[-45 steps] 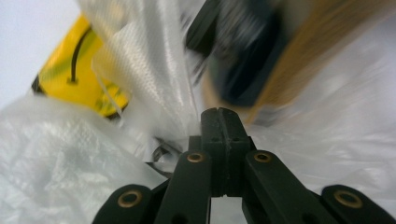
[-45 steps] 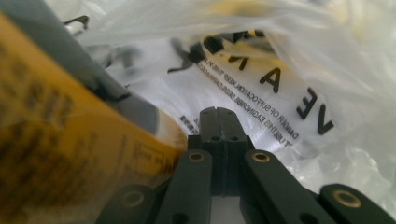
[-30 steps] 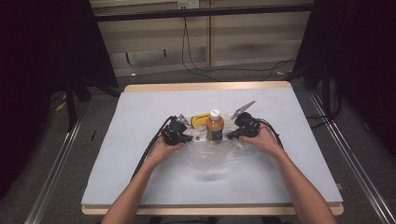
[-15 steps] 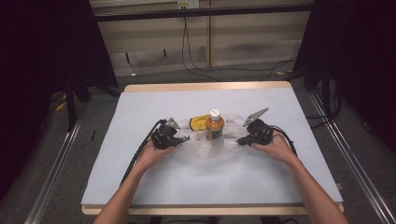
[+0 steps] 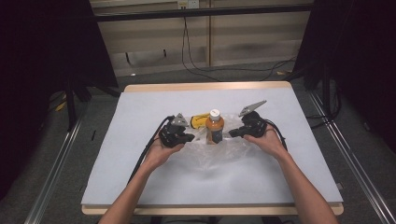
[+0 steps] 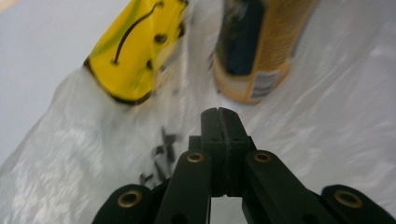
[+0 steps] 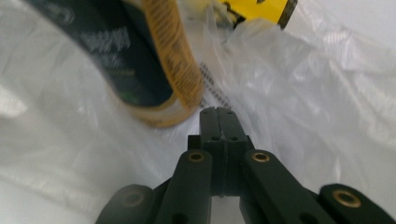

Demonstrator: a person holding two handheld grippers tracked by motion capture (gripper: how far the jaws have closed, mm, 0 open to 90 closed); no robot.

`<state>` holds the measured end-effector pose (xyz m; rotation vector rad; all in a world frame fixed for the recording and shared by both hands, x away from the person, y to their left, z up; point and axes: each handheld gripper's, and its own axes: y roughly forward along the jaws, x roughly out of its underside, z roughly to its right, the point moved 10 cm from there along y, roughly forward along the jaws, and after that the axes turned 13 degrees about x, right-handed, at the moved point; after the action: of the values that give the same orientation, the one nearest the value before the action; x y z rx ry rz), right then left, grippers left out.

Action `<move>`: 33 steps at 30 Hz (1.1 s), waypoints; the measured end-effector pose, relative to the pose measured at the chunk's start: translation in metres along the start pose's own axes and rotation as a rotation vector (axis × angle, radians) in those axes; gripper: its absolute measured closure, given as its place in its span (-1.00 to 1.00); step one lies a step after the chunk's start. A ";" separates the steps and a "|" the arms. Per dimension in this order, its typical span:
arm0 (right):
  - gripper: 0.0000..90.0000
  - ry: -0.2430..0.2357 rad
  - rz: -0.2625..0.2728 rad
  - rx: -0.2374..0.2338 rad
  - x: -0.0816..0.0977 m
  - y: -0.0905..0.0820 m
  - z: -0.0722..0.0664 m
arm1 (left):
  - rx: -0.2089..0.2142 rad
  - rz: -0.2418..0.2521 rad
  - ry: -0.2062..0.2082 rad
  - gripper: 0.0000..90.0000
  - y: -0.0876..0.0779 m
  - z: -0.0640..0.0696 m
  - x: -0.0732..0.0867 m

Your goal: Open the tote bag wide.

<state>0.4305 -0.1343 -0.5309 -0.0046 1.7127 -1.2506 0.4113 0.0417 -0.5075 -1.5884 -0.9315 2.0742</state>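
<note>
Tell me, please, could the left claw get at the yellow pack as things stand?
Probably yes: the yellow pack lies just ahead of the left claw, with bare bag film between them, but its jaws are shut and must open first.

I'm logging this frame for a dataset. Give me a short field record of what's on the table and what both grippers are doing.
surface: table under a pale cover
bottle: orange bottle, white cap, upright
pack: yellow pack, lying beside the bottle
bag: clear plastic bag, crumpled in front of the bottle
left gripper: jaws shut, at the bag
right gripper: jaws shut, at the bag
</note>
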 end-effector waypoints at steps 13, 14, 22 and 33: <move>1.00 0.095 -0.034 0.054 -0.005 0.038 0.022 | 0.135 -0.147 0.116 1.00 0.047 0.052 0.023; 1.00 0.117 -0.030 0.068 -0.006 0.039 0.026 | 0.150 -0.143 0.101 1.00 0.046 0.051 0.024; 1.00 0.150 0.010 0.128 -0.007 0.037 0.033 | 0.133 -0.048 0.001 1.00 0.032 0.030 0.024; 1.00 0.115 0.090 0.088 -0.021 0.010 0.012 | 0.003 0.040 -0.083 1.00 0.019 -0.014 0.017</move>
<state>0.4544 -0.1276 -0.5236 0.1979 1.7349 -1.2786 0.4209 0.0433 -0.5345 -1.5420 -0.9305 2.1824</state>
